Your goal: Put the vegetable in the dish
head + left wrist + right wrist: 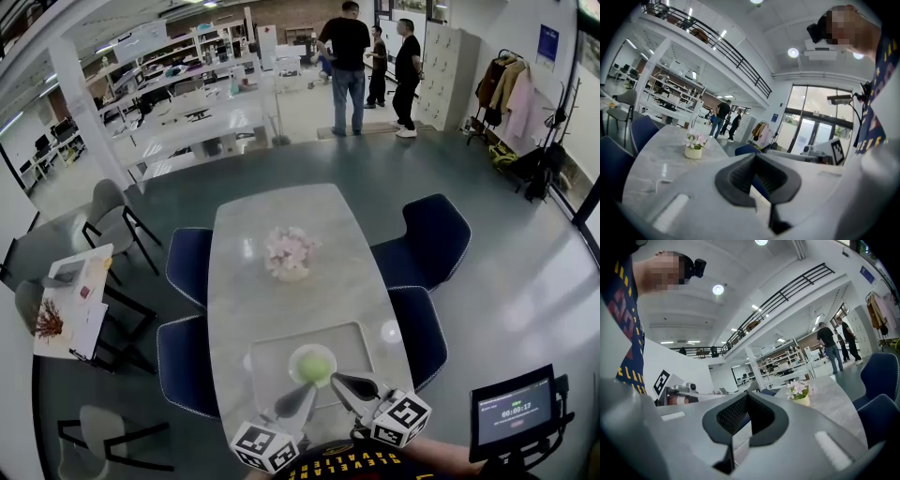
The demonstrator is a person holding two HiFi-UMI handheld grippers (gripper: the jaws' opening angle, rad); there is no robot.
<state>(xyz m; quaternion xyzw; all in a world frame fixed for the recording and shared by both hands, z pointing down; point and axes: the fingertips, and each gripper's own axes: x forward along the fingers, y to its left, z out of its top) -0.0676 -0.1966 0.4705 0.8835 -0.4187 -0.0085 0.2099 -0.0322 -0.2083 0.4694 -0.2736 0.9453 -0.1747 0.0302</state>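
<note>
Head view, lower centre: a grey tabletop (281,300) carrying a shallow tray (272,352) at its near end. A pale round dish (293,361) is set on the right part of the tray, and the green vegetable (314,367) lies inside the dish, near its middle.

The left gripper (302,394) is seen just below and left of the dish, its tip pointing up toward the dish rim. The right gripper (342,380) is seen just right of the dish, its tip close to the rim. Neither is seen touching the vegetable. Their marker cubes are visible along the bottom edge of the frame.

In the left gripper view the jaws are closed, the dark pads meeting at the tip with nothing held between them. In the right gripper view the jaws are likewise brought together and empty.

A small pot of pink flowers (289,253) stands at mid-tabletop, well apart from the tray. Dark blue chairs (436,234) are placed along both long sides. A small screen (514,411) is mounted at the lower right of the frame. Standing people (349,66) are visible at the top centre, and coats (506,84) hang on a rack at the upper right.
</note>
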